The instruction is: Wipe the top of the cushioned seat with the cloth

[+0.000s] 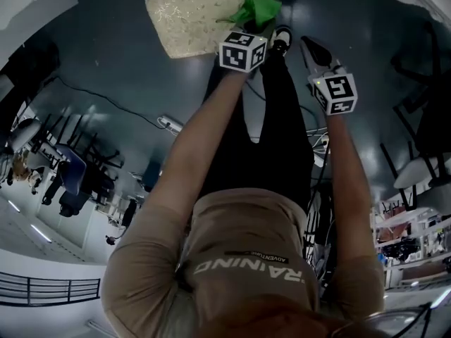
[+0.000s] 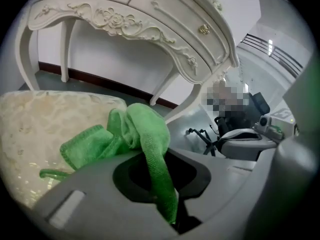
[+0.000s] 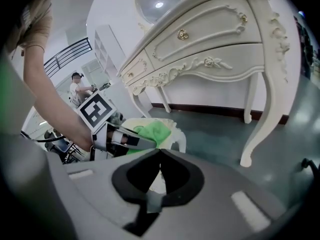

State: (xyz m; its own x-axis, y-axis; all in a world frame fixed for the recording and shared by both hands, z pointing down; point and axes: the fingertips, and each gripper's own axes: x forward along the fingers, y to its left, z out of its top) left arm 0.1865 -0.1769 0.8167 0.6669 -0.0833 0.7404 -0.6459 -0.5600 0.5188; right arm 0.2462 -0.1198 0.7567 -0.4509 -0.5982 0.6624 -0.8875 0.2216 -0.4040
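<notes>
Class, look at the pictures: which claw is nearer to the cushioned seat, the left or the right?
Left. The left claw holds the green cloth at the edge of the seat; the right claw, shut and empty, hangs apart from it over the floor.

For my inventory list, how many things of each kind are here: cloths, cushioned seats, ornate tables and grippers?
Green cloth: 1
Cushioned seat: 1
White ornate table: 1
Grippers: 2, left gripper and right gripper
Total: 5
</notes>
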